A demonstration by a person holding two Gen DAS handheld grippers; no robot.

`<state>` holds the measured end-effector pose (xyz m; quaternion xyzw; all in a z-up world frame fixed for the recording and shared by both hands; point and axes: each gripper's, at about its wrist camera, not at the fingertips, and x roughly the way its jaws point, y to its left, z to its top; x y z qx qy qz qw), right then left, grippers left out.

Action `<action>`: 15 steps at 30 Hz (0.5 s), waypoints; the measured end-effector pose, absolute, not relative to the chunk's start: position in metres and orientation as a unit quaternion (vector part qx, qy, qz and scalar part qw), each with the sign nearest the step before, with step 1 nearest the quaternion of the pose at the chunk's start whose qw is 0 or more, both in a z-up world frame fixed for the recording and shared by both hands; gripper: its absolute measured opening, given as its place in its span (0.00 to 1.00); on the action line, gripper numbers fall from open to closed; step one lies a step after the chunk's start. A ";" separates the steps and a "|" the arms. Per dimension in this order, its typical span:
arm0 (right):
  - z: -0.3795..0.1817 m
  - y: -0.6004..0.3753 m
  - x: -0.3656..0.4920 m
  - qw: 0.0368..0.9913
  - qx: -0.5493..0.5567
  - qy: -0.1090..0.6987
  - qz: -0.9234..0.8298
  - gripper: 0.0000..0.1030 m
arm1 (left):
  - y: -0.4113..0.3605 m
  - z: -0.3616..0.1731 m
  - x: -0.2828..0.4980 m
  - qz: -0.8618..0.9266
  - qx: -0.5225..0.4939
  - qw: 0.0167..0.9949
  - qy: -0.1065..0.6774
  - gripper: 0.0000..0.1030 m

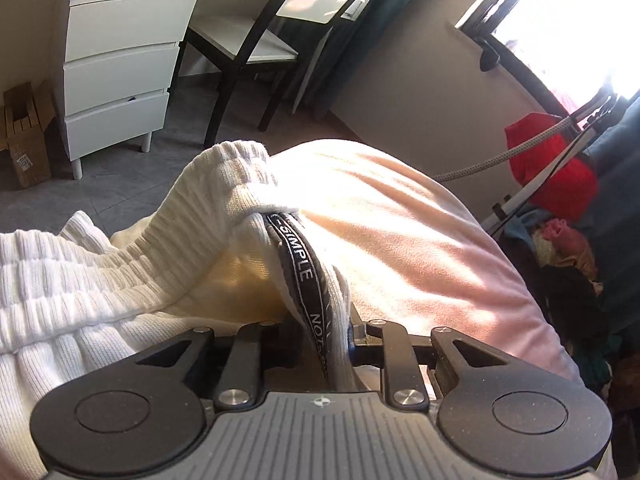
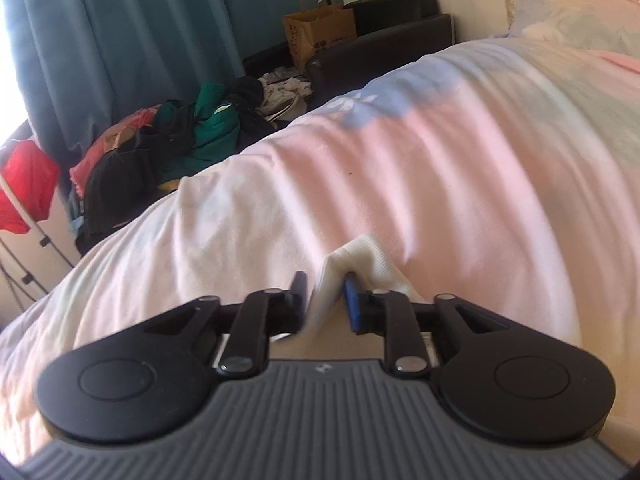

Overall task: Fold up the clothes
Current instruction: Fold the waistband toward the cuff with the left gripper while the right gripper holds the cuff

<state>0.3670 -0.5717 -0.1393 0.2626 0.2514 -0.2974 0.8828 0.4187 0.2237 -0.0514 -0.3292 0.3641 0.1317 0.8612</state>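
Left wrist view: the left gripper (image 1: 320, 332) is seen partly open, with the edge of a white ribbed knit garment (image 1: 120, 280) and its black woven label tape (image 1: 300, 264) lying in the gap. Whether the pads press on the cloth cannot be told; the gap suggests a loosened hold. The garment is draped over the near edge of the pink bedcover (image 1: 420, 248), bunched to the left of the gripper, with a raised fold beyond it. A white drawer unit (image 1: 120, 72) and a dark-framed chair (image 1: 248, 40) stand on the floor beyond the bed.

Right wrist view: the right gripper (image 2: 326, 304) is likewise partly open. A white corner of the garment (image 2: 360, 264) rises between the jaws, and a slit of daylight is seen beside the left pad, so the cloth appears not to be clamped. The corner rests on the bedcover (image 2: 440, 160), well short of the heap of clothes (image 2: 180, 140) past the bed's far edge.

A release onto the bed is judged to be the step in hand. It would be done well if both corners were set down level with each other, the jaws opened fully before withdrawal, and the grippers drawn straight back, so the tape is not snagged nor the fold dragged askew.
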 end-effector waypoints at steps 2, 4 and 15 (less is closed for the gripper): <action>-0.129 -0.571 0.354 0.888 0.276 0.240 -0.279 0.63 | 0.225 -0.044 0.405 0.119 -0.330 0.865 0.359 0.49; -0.116 -0.569 0.331 0.891 0.294 0.216 -0.269 0.81 | 0.225 -0.037 0.383 0.099 -0.330 0.869 0.356 0.67; -0.110 -0.521 0.152 0.827 0.498 0.184 -0.186 0.81 | 0.223 -0.043 0.223 0.003 -0.396 0.852 0.342 0.92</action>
